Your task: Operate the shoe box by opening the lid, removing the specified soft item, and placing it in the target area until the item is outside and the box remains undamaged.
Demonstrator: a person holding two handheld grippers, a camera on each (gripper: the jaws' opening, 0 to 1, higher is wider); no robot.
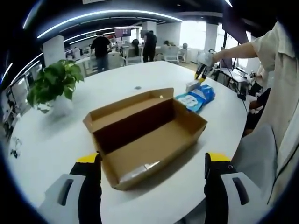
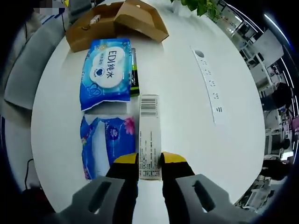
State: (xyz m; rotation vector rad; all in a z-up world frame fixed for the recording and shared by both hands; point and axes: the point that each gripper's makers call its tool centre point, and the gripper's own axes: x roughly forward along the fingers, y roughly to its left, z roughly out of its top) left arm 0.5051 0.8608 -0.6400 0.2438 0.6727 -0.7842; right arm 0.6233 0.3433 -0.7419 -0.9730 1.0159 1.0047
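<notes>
left gripper view: the left claw (image 1: 153, 169) is hovering wide open, its yellow-tipped jaws standing on either side of the near end of the shoe box (image 1: 145, 135), not touching it. the box is resting on the white tabletop (image 1: 56, 140) with its lid folded back and its interior standing open. just beyond the box, blue soft packs (image 1: 197, 98) are lying on the tabletop, and the right claw (image 1: 202, 72), held by a person's outstretched arm, is reaching down at them. a potted plant (image 1: 53, 86) is standing well apart to the left; people are standing far behind.

right gripper view: the right claw (image 2: 150, 163) is closing on the near end of a long white carton (image 2: 150, 135), its jaws touching both sides. beside the carton a blue floral soft pack (image 2: 106, 140) is lying, and beyond it a blue wipes pack (image 2: 106, 72) is lying over a dark green item (image 2: 134, 77). farthest, the open shoe box (image 2: 117, 21) is sitting near the tabletop (image 2: 187, 107) edge.
</notes>
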